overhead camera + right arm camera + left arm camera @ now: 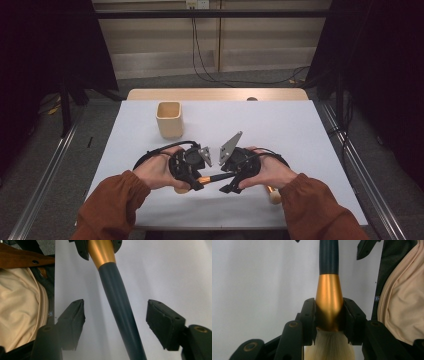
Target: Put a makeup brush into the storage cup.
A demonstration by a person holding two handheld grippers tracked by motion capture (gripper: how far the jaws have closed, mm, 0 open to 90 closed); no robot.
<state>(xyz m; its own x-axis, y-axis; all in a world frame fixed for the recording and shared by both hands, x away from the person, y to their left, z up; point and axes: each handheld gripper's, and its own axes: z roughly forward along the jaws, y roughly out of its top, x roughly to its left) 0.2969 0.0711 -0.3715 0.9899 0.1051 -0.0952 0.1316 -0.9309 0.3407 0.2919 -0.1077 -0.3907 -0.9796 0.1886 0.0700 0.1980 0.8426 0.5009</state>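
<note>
L gripper point(329, 315) is clamped on the gold metal ferrule of a makeup brush point(329, 297) w/ dark blue-black handle & pale cream bristles; pads press both sides of the ferrule, bristles toward the camera, handle pointing away. In the high view the brush point(212, 177) hangs level just above the white table point(280, 125), between both hands near the front edge. R gripper point(116, 317) straddles the dark handle, pads apart from it on both sides, not gripping. A beige square cup point(169, 119) stands further back, left of centre.
</note>
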